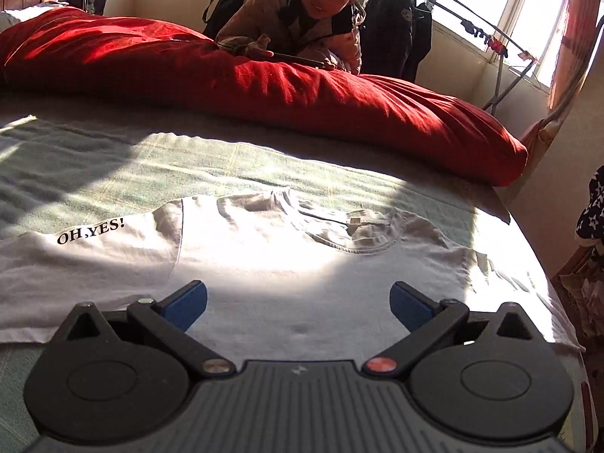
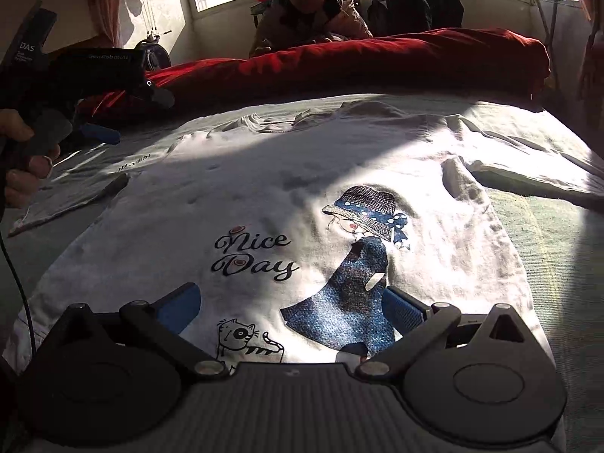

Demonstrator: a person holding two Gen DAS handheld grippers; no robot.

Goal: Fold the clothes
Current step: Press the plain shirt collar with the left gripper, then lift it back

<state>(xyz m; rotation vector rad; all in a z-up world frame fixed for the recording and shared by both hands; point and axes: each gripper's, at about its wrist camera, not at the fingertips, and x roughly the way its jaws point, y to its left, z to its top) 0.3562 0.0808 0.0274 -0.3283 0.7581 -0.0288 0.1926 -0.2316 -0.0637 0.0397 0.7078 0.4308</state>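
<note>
A white T-shirt [image 1: 287,264] lies spread flat on the bed, its neck toward the far side and "OH,YES!" printed on the left sleeve. My left gripper [image 1: 298,300] hovers open over the shirt's chest, holding nothing. In the right wrist view the same T-shirt [image 2: 287,188] shows a "Nice Day" print and a girl in a blue dress. My right gripper [image 2: 290,304] is open above the shirt's lower front, empty. The left gripper [image 2: 100,134] is also seen at the upper left, held in a hand [image 2: 26,158] over the sleeve.
A thick red quilt [image 1: 264,90] lies rolled along the far side of the bed. A person [image 1: 302,19] leans on it, holding a phone. The green bedsheet [image 1: 113,166] shows around the shirt. A clothes rack [image 1: 502,49] and windows stand behind.
</note>
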